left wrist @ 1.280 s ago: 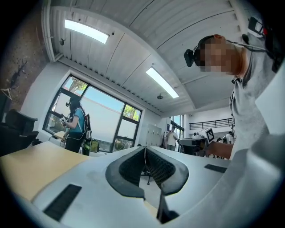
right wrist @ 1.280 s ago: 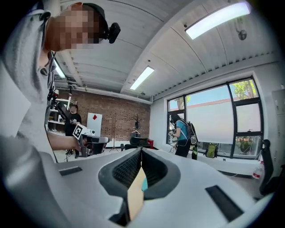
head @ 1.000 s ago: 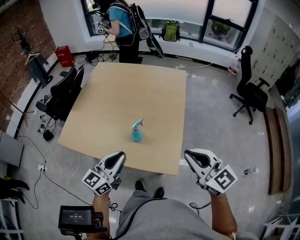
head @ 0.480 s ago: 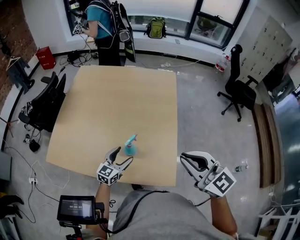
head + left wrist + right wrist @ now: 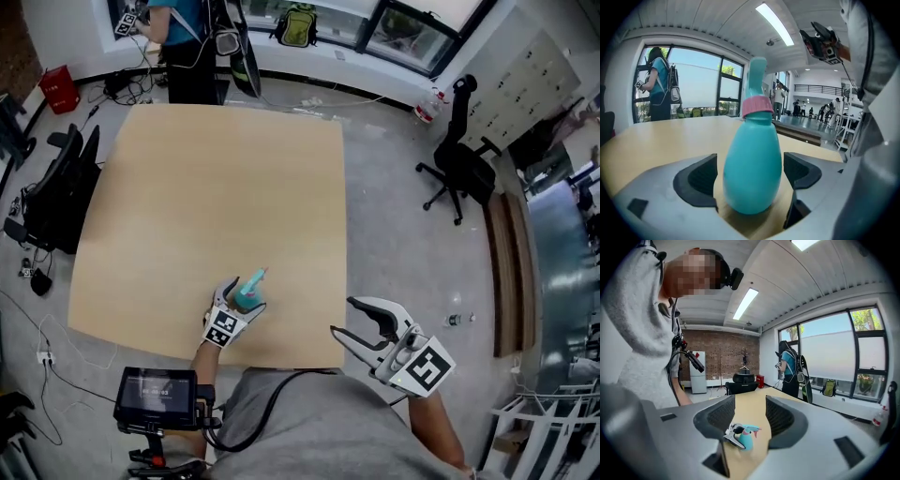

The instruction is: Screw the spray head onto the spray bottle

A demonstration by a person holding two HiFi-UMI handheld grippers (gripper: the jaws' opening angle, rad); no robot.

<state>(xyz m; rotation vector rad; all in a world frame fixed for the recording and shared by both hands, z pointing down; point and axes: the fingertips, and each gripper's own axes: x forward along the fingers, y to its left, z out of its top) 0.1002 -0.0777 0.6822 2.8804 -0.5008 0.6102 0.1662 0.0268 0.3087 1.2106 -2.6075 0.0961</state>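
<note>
At the far left of the head view a black office chair (image 5: pixel 54 187) stands on the grey floor beside a large light wooden table (image 5: pixel 216 169). Below it, a small black handheld screen (image 5: pixel 156 403) sits by the person's left forearm.

The left gripper (image 5: pixel 240 300) reaches over the near edge of the table, its square-marker cube (image 5: pixel 221 328) towards the person. In the left gripper view its two dark padded jaws stand apart, one on each side of the belly of a teal pear-shaped plastic spray bottle (image 5: pixel 752 168). A narrow gap shows on either side, so the jaws bracket the bottle without pinching it. The bottle stands upright on the table, close to the near edge, with a pink collar (image 5: pixel 757 106) at its neck and a teal spray head (image 5: pixel 757 75) above it.

Further right, the right gripper (image 5: pixel 344 319) hangs off the table's near right corner, over the floor, well apart from the bottle. The right gripper view shows its jaws wide apart with nothing held; the bottle and the left gripper appear small and distant through the gap.

Beyond the table a person in a teal shirt (image 5: pixel 173 33) stands by the windows, and a second black office chair (image 5: pixel 459 155) stands at the right
</note>
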